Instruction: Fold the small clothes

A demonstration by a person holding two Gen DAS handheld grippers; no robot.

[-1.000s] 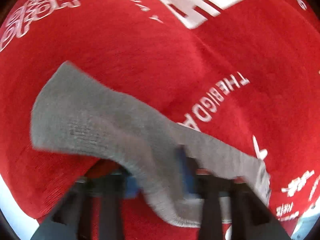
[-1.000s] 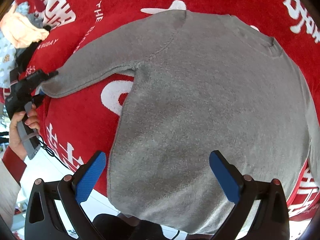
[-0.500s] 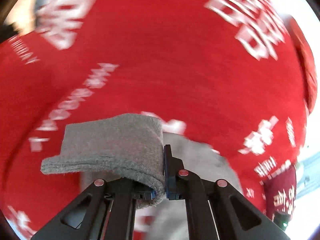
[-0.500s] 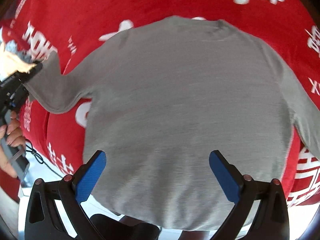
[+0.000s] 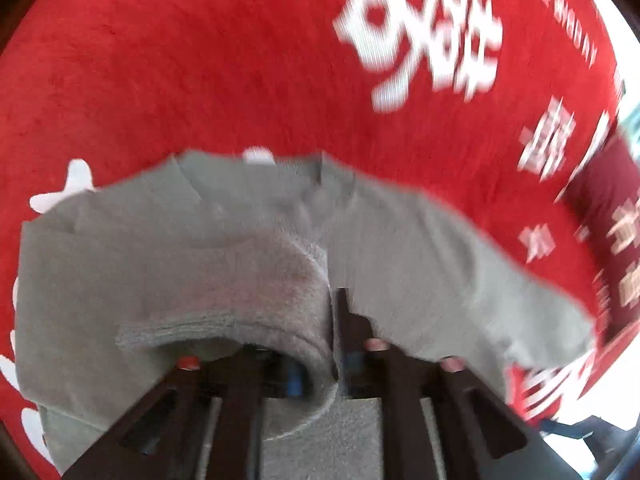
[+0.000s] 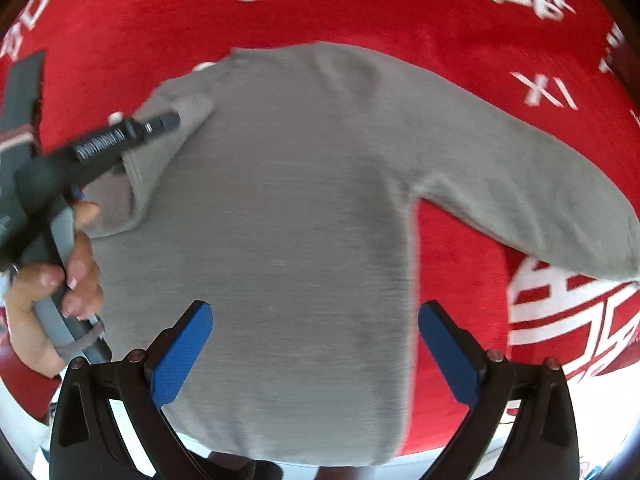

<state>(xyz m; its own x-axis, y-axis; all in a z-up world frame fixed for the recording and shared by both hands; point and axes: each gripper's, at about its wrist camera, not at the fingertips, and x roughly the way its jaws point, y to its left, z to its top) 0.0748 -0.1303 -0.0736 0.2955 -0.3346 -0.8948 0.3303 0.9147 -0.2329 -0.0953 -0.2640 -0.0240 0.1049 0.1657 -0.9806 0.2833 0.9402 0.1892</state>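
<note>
We saw the small grey knitted sweater (image 6: 296,216) lying flat on the desk, spread over the red plush cloth printed with white characters (image 6: 360,12). Our left tool (image 5: 332,360) was clamped on the cuff of the sweater's left sleeve (image 5: 256,292), which curled over the tool's fingers and was folded across the sweater's body. From the right wrist view, that left tool (image 6: 160,124) sat above the sweater's shoulder area, held in our left hand (image 6: 60,280). Our right tool (image 6: 316,352) hovered over the sweater's lower half with its blue-padded fingers (image 6: 182,354) spread wide, gripping nothing. The other sleeve (image 6: 528,188) lay stretched out to the right.
</note>
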